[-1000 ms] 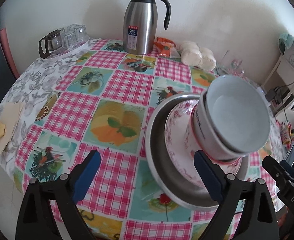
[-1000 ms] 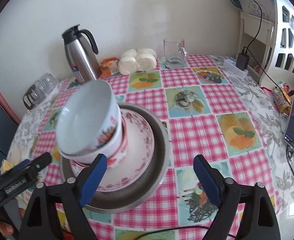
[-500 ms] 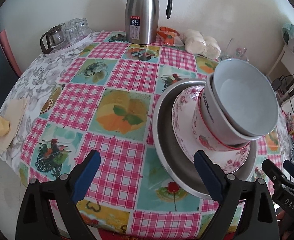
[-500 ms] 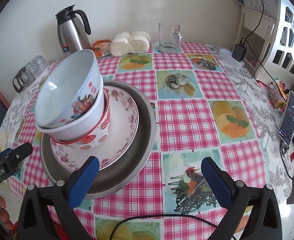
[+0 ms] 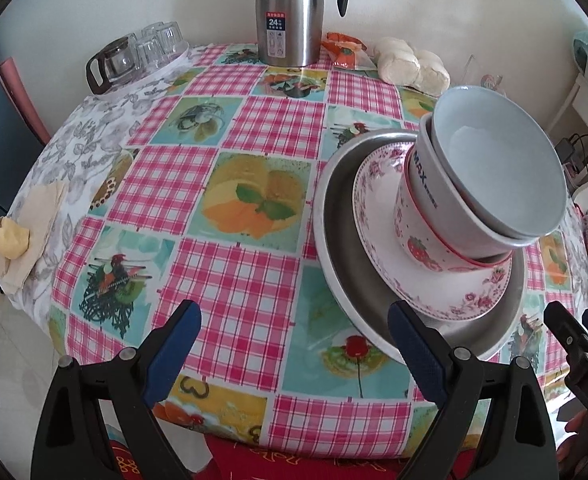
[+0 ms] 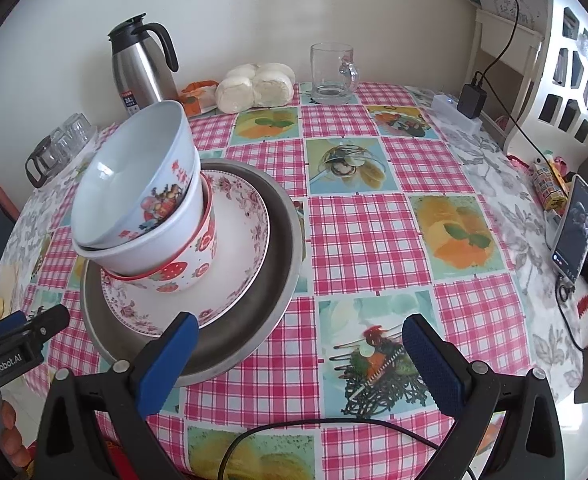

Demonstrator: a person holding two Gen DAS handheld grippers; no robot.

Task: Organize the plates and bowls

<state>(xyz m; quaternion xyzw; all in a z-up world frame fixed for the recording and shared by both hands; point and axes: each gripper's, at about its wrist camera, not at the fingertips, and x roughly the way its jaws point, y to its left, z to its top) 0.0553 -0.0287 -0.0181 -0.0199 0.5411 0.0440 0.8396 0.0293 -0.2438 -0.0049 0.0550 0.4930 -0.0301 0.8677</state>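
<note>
Both tongs stood wide with nothing between the pads: the left tongs [image 5: 294, 344] and the right tongs [image 6: 299, 354] hung over the near edge of the tabletop [image 6: 373, 232]. Near that edge sat the metal pan [image 6: 262, 320], holding the floral plate [image 6: 238, 264], the strawberry bowl [image 6: 182, 276] and two white bowls [image 6: 134, 184] nested askew. Only the right view showed the glass mug [image 6: 331, 74] whole and the phone [image 6: 575, 232]; the left view alone showed the folded cloth [image 5: 26, 240]. The thermos [image 5: 290, 12] was cut off at the top there.
</note>
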